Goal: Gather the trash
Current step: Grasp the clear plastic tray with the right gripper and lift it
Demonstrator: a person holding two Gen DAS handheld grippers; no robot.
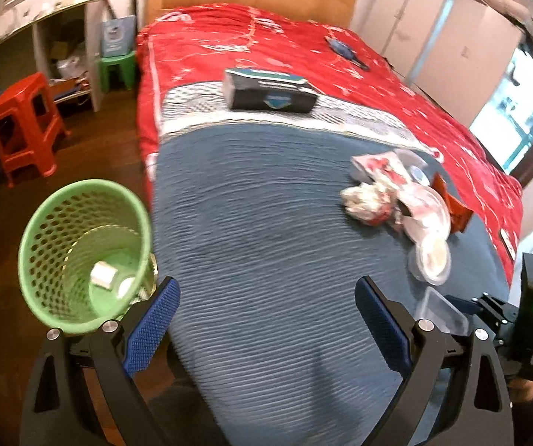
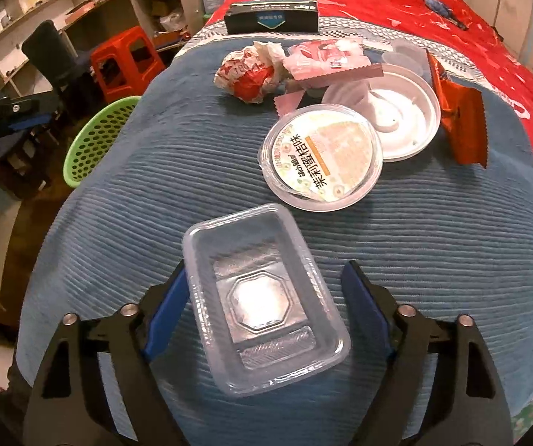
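the right gripper [image 2: 262, 319] fingers are standing open around the clear tray [image 2: 266, 301], left pad touching; squeezing its thin walls risks it buckling and popping free.

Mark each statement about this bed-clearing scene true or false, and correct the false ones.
1. The clear rectangular plastic tray lies between the right gripper's fingers. True.
2. The green perforated plastic bin is empty. False: a few pieces lie at its bottom.
3. The left gripper holds a wrapper. False: its jaws stand open with nothing between them.
4. The round labelled plastic lid lies on the blue ribbed blanket. True.
5. The dark rectangular box sits in the bin. False: it is on the bed.
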